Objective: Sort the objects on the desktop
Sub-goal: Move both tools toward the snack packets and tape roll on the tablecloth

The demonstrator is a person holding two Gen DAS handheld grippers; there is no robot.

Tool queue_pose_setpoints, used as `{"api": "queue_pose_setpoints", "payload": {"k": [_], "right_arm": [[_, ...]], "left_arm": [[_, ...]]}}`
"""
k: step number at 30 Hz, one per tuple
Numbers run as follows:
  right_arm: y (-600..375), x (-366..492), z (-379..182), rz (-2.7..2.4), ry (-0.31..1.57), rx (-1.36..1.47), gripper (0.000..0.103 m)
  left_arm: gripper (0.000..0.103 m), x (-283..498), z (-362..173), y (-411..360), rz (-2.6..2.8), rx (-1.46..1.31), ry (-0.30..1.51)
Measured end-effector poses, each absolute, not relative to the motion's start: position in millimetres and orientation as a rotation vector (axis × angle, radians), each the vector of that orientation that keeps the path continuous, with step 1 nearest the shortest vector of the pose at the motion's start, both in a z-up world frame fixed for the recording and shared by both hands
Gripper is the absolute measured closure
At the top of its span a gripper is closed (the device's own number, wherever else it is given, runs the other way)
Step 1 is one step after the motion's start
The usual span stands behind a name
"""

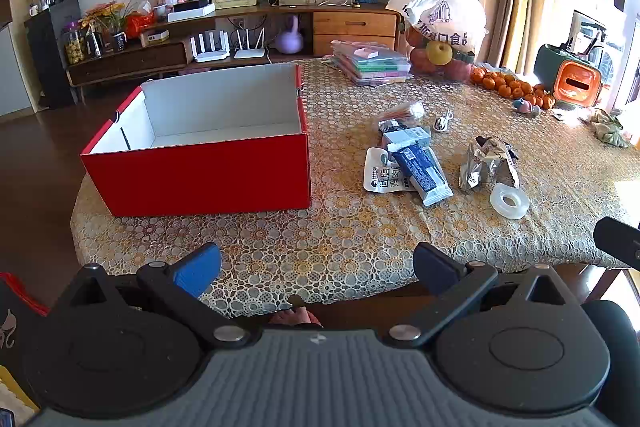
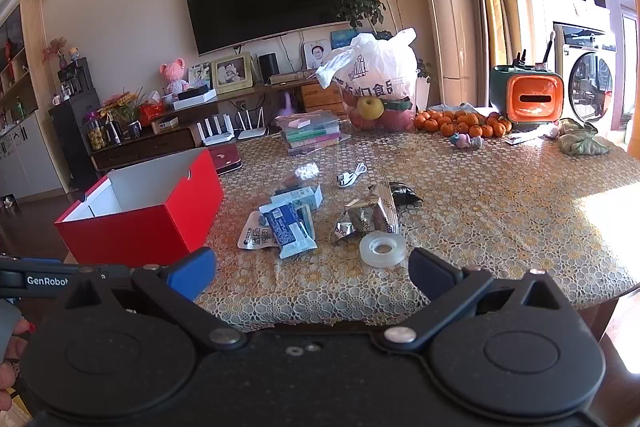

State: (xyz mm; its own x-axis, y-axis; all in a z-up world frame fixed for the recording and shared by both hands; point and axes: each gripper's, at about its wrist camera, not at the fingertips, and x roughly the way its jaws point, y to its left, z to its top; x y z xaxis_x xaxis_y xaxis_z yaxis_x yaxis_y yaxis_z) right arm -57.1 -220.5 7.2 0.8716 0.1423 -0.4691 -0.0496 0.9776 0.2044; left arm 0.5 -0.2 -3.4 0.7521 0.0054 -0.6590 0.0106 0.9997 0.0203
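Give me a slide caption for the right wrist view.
Open right gripper faces tape roll, snack packets and empty red box.

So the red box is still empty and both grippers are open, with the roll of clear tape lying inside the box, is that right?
Not quite: the roll of clear tape lies on the tablecloth beside the crumpled foil wrapper, as the right wrist view shows. The red box is empty, and both grippers' jaws stand open.

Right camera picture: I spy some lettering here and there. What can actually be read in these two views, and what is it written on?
"GenRobot", last letter cut off: the other gripper's black bar.
"食", among partly hidden characters: white plastic bag.
Bold Chinese characters, partly covered: white snack pouch.
Blue packet: print too small to read.
Crumpled foil wrapper: letters too blurred.
Stacked books: unreadable.
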Motion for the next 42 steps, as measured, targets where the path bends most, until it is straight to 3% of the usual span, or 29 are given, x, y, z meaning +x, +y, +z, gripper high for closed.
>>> {"api": "queue_pose_setpoints", "payload": {"k": [42], "right_arm": [[-218.2,-21.9,-9.3,0.182,0.511,0.091,0.003]], "left_arm": [[0.000,37.6,-23.0,-9.8,-0.129,-0.018,0.757]]}}
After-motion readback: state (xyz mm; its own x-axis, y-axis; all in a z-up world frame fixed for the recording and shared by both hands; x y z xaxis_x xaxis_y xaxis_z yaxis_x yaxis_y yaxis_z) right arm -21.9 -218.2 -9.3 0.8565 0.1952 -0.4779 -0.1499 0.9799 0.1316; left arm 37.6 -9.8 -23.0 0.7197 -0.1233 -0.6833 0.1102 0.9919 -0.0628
